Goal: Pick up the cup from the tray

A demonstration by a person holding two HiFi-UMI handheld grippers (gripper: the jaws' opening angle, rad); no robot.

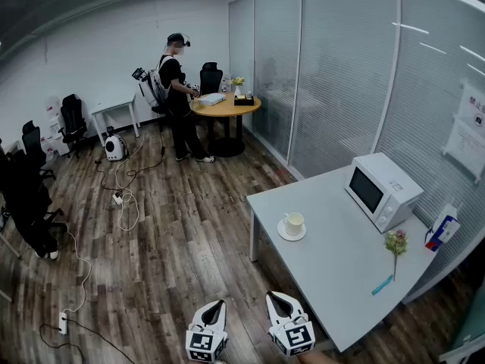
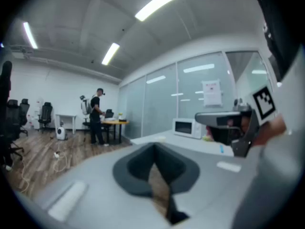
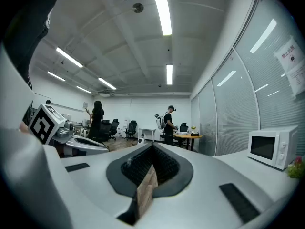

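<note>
While both grippers hang low over the wooden floor, well apart from the microwave (image 1: 381,190) and not yet above the table (image 1: 333,279), I take time to judge the cup (image 1: 294,222). It stands upright on its small round tray (image 1: 282,233), to the left of the microwave in the head view, near the table's left edge, with bare table between the two. The left gripper (image 1: 220,303) is clenched with nothing in it, and the right gripper (image 1: 270,296) also has its jaws drawn together at the tips, with only floor showing through the gap behind them. So I must first release whichever one I use. The cup looks pale and glazed, so I expect it to be stiff, smooth and a little slippery, rather light, and it would break if it fell. I cannot tell from here whether it has a handle or whether there is liquid inside. I would take it from the side away from the microwave, one jaw on each side of the wall just under the rim, and press gently but firmly. The tray is loose under it, I think, so I would lift straight up and slowly, so that the tray is not dragged along.
</note>
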